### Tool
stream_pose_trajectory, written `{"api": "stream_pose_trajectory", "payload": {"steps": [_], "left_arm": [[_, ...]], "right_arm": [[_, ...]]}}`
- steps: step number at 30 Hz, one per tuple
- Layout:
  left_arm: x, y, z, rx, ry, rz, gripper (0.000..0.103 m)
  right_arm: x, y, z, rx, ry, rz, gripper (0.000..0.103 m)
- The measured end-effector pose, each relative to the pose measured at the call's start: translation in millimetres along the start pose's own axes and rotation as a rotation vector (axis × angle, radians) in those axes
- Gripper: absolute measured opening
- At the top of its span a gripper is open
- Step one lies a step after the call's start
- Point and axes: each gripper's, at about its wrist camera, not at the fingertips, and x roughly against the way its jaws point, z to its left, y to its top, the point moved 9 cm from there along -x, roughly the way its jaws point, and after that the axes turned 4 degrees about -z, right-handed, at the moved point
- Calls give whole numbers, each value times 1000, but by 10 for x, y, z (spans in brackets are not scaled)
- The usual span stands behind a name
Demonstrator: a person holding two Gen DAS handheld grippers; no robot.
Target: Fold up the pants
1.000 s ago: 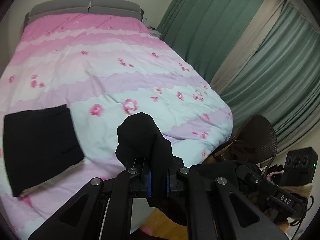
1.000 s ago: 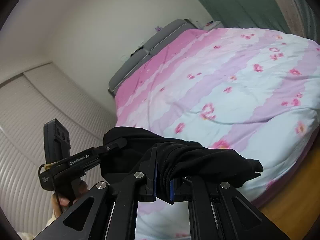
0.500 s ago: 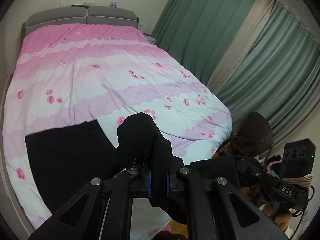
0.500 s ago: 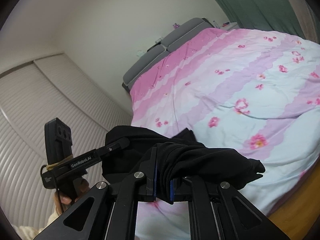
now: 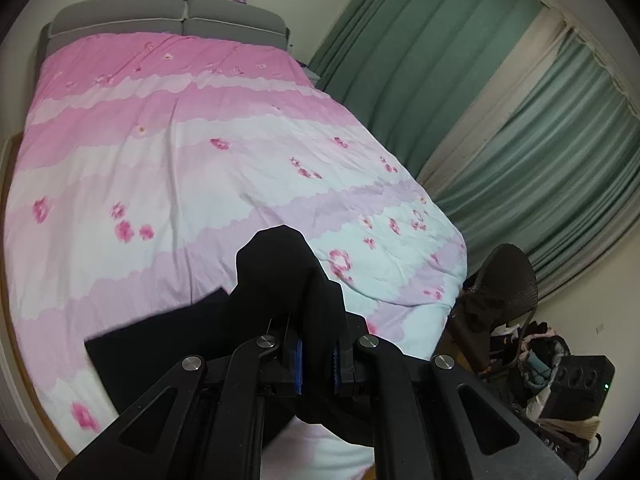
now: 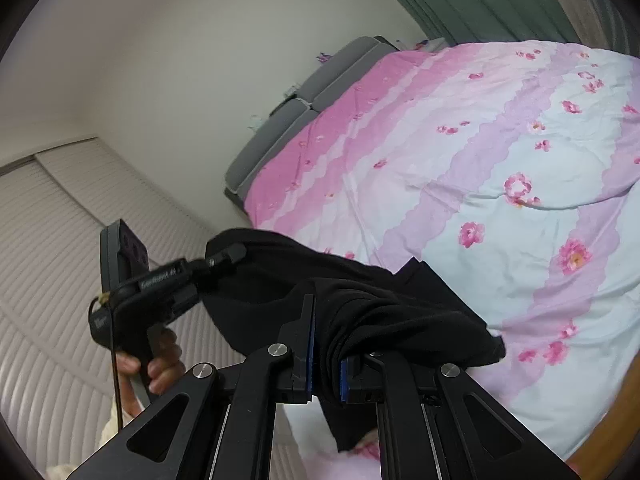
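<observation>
The black pants (image 5: 168, 340) hang between my two grippers over the foot of a bed with a pink and pale blue flowered cover (image 5: 168, 152). My left gripper (image 5: 316, 364) is shut on a bunched edge of the pants, which stands up above the jaws. My right gripper (image 6: 326, 368) is shut on another bunched edge of the pants (image 6: 400, 312). In the right wrist view the left gripper (image 6: 228, 256) shows at the left, its tips buried in the cloth. The lower part of the pants lies on the cover.
A grey headboard (image 5: 168, 24) stands at the far end of the bed. Green curtains (image 5: 500, 112) hang along the right. A dark wicker chair (image 5: 504, 288) and a heap of clothes (image 5: 540, 356) sit at the right foot. A white slatted wardrobe (image 6: 52, 240) is at the left.
Both grippers have moved forward over the bed with the pants held. The flat black part of the pants has shifted from the left toward the centre under my left gripper.
</observation>
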Motion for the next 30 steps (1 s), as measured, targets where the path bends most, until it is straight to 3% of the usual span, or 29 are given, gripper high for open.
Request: {"api": "stream_pose_trajectory", "payload": {"steps": [6, 10, 14, 16, 18, 20, 26, 30], "left_arm": [[-314, 321, 220, -19, -96, -8, 12], [-676, 27, 706, -19, -37, 101, 12], [-1087, -563, 1387, 28, 87, 266, 12], [-1220, -899, 1731, 57, 154, 337, 12], [-1234, -1091, 1913, 78, 175, 346, 12], [-1211, -1185, 2021, 104, 172, 339, 12], [-1175, -1266, 2226, 125, 198, 339, 14], [-1145, -1214, 2428, 158, 278, 354, 26]], "right_arm": [[-332, 95, 135, 19, -77, -28, 10], [-510, -84, 224, 46, -128, -27, 10], [-959, -761, -52, -111, -165, 120, 11], [-1207, -1188, -232, -212, -174, 239, 11], [-1402, -1576, -374, -282, -187, 331, 11], [-1523, -1837, -401, -261, -191, 378, 11], [-1684, -2199, -366, -278, -171, 455, 11], [-1781, -2346, -365, -333, -154, 496, 14]]}}
